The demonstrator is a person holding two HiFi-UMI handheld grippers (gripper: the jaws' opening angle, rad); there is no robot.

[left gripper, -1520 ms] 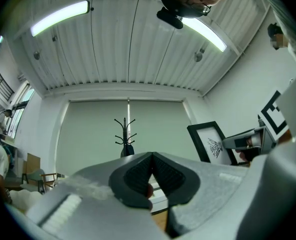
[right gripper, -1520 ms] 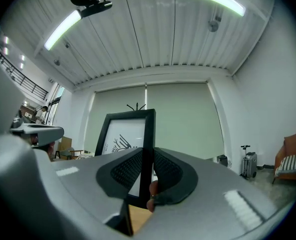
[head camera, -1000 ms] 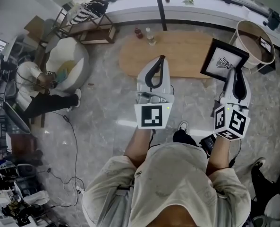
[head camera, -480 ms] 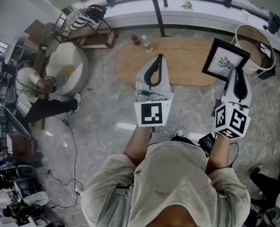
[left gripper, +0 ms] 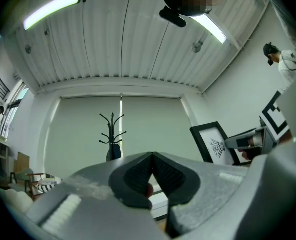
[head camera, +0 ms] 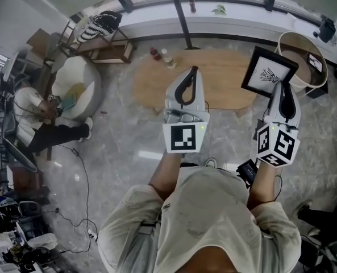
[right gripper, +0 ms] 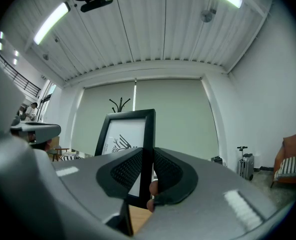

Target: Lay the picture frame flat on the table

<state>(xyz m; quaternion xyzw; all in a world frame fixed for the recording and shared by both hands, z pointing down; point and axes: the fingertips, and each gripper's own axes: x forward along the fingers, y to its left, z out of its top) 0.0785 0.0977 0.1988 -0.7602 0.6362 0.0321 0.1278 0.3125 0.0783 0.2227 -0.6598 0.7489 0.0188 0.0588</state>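
Jaws of the right gripper [right gripper: 147, 176] pinch the black, square-cornered picture frame [right gripper: 126, 134] by its side rail, holding it upright with the white print left of them. Left gripper [left gripper: 151, 174] jaws are pressed together on nothing. Ahead of both lies an oval wooden table [head camera: 213, 67], largely bare. Right of the frame stands a round tub [head camera: 323, 67]; its contents are unclear.

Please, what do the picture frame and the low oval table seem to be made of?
Picture frame: plain black border with a dull, matte look. It could be painted wood or plastic; the pictures do not settle which.
Table: the light tan top has an even, warm tone, so probably wood or wood veneer with a satin finish.
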